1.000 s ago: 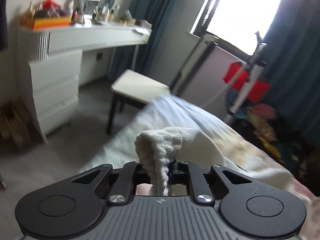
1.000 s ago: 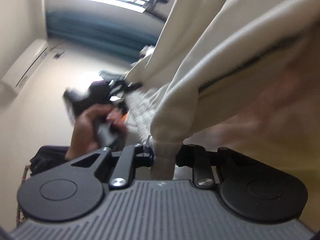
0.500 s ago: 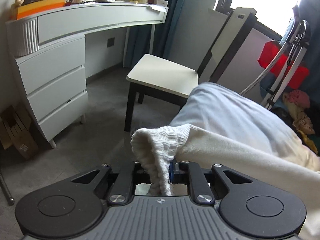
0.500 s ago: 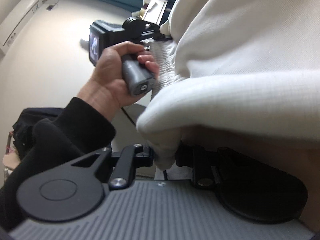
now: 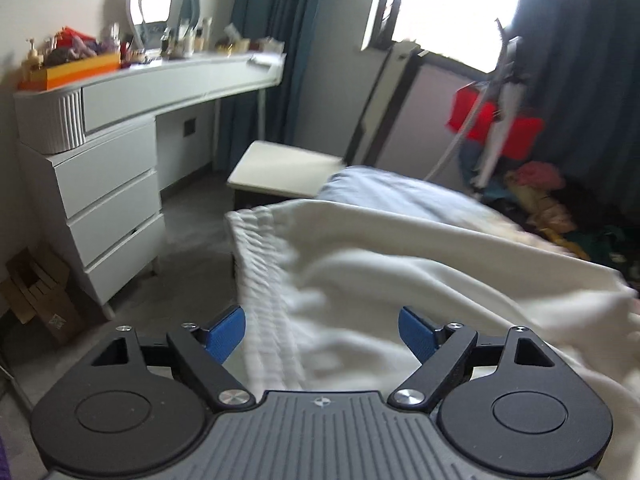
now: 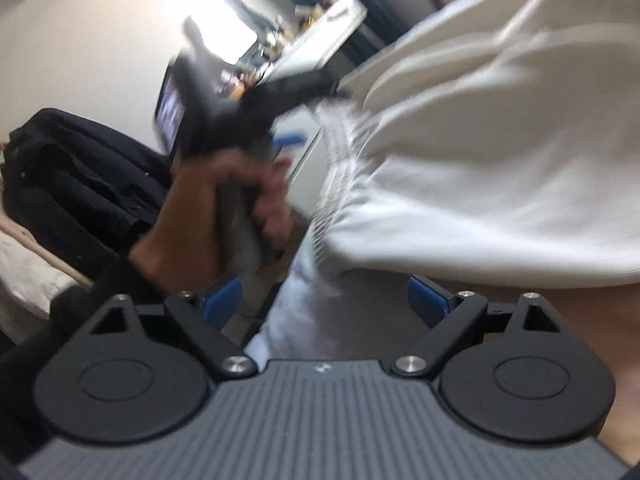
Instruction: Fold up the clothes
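A cream knitted garment [image 5: 400,264] with a ribbed hem [image 5: 264,280] lies spread over the bed. My left gripper [image 5: 322,334] has its jaws opening wide; the ribbed hem runs loose between the blue pads [image 5: 224,338], and neither pad presses it. In the right wrist view the same garment [image 6: 500,160] hangs just ahead, blurred. My right gripper [image 6: 328,300] is opening too, its blue pads [image 6: 428,300] far apart with cloth beyond them but not pinched. A hand [image 6: 212,216] grasping the left gripper's handle shows at the left there.
A white dresser and desk [image 5: 120,168] with clutter stands on the left, and a chair [image 5: 284,168] sits beside the bed. A red box [image 5: 496,120] and piled clothes [image 5: 540,196] are at the far right. Dark clothing [image 6: 76,184] lies behind the hand.
Both grippers were shut on the garment's ribbed edge; both have now spread their jaws and let it go. The cloth has dropped onto the bed. The right view has rolled.
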